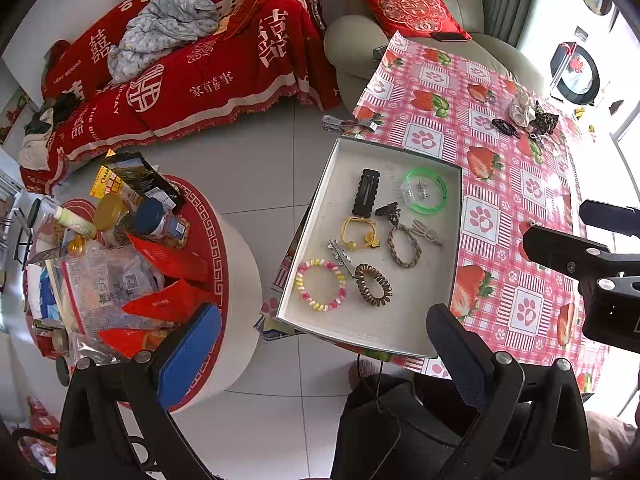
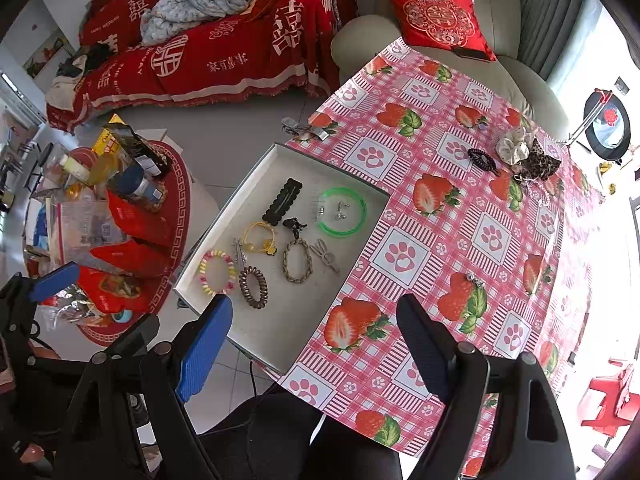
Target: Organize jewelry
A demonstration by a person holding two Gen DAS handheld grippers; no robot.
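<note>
A shallow white tray (image 1: 400, 316) (image 2: 288, 320) lies at the left edge of the strawberry tablecloth (image 2: 440, 220). In it are a green bangle (image 1: 426, 196) (image 2: 343, 211), a black snap clip (image 2: 282, 201), a yellow hair tie (image 2: 260, 237), a braided bracelet (image 2: 297, 261), a pastel bead bracelet (image 2: 217, 272) and a brown spiral tie (image 2: 253, 287). Loose on the cloth are a cream scrunchie (image 2: 514, 144), a leopard scrunchie (image 2: 540, 164), a black spiral tie (image 2: 482, 158) and a small earring (image 2: 471, 278). My left gripper (image 1: 324, 356) and right gripper (image 2: 316, 344) hover open above the tray's near end, holding nothing.
A round white stool (image 1: 240, 280) crowded with jars, bags and red packets stands left of the table. A sofa under a red cover (image 1: 200, 72) and a beige armchair (image 2: 440, 40) with a red cushion lie beyond. A person's dark-clothed legs (image 2: 300, 440) are below the grippers.
</note>
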